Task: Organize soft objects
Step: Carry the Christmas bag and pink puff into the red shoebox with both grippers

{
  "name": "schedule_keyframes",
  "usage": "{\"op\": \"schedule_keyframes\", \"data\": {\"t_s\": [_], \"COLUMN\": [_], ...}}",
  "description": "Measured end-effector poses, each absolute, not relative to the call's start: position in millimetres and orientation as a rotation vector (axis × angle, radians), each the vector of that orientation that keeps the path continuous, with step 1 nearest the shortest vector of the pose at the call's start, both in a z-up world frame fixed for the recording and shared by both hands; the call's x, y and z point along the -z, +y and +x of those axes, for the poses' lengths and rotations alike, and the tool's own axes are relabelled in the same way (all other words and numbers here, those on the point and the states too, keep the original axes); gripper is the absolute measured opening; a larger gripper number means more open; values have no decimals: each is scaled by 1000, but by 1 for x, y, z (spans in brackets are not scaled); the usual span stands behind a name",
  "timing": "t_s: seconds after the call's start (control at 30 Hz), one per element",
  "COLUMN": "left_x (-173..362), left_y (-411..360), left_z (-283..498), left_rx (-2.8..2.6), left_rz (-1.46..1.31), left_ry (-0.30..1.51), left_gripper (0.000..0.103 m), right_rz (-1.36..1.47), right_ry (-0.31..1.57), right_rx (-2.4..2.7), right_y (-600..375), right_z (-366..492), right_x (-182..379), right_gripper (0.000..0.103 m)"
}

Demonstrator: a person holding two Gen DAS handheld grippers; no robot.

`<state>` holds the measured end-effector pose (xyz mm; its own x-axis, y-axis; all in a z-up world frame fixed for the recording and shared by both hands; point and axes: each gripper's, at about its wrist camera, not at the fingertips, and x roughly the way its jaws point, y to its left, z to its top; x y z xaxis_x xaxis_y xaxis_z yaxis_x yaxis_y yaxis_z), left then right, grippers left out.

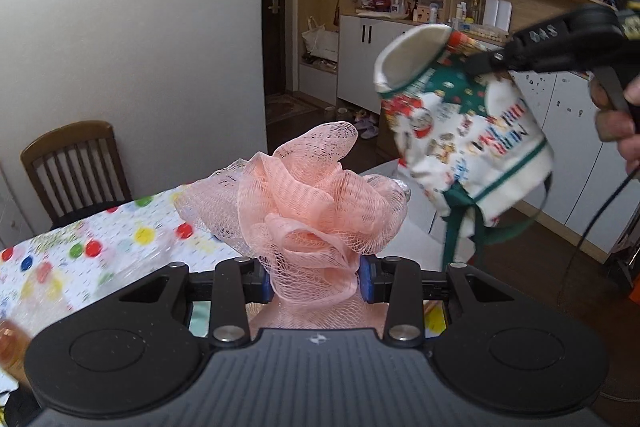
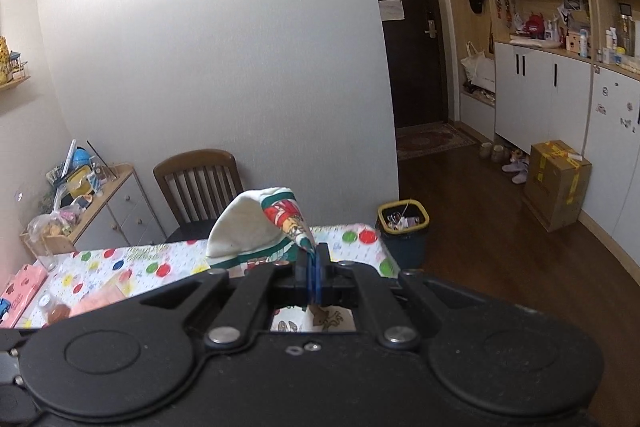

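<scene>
Both soft things are up off the polka-dot table (image 1: 60,267): the left gripper (image 1: 316,283) has its fingers squeezed around a peach mesh bath pouf (image 1: 304,203), while the right gripper (image 2: 314,273) is pinched tight on a printed green-trimmed cloth pouch (image 1: 464,123). Carrying seems underway; next, each needs a spot to set down.
</scene>
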<state>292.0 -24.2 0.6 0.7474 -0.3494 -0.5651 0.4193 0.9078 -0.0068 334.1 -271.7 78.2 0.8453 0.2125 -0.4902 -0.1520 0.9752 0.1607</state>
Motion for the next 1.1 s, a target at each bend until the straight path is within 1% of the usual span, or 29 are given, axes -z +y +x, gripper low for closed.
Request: {"op": "schedule_keyframes", "data": {"t_s": [0.17, 0.47, 0.77, 1.1], "left_x": [11, 55, 93, 130], "left_y": [-64, -117, -141, -154], "left_z": [322, 365, 398, 422], "left_rx": [418, 405, 398, 392], "left_rz": [131, 189, 229, 243], "left_ry": [614, 702, 789, 934], "left_gripper": [37, 37, 37, 38], "right_rz": [110, 136, 161, 59], "right_ry": [551, 673, 834, 918], "right_rx": [-206, -181, -185, -216], "right_y": [-290, -307, -312, -311], "right_z": [369, 421, 445, 453], "right_x": [-66, -6, 54, 90], "right_gripper": [1, 1, 1, 1]}}
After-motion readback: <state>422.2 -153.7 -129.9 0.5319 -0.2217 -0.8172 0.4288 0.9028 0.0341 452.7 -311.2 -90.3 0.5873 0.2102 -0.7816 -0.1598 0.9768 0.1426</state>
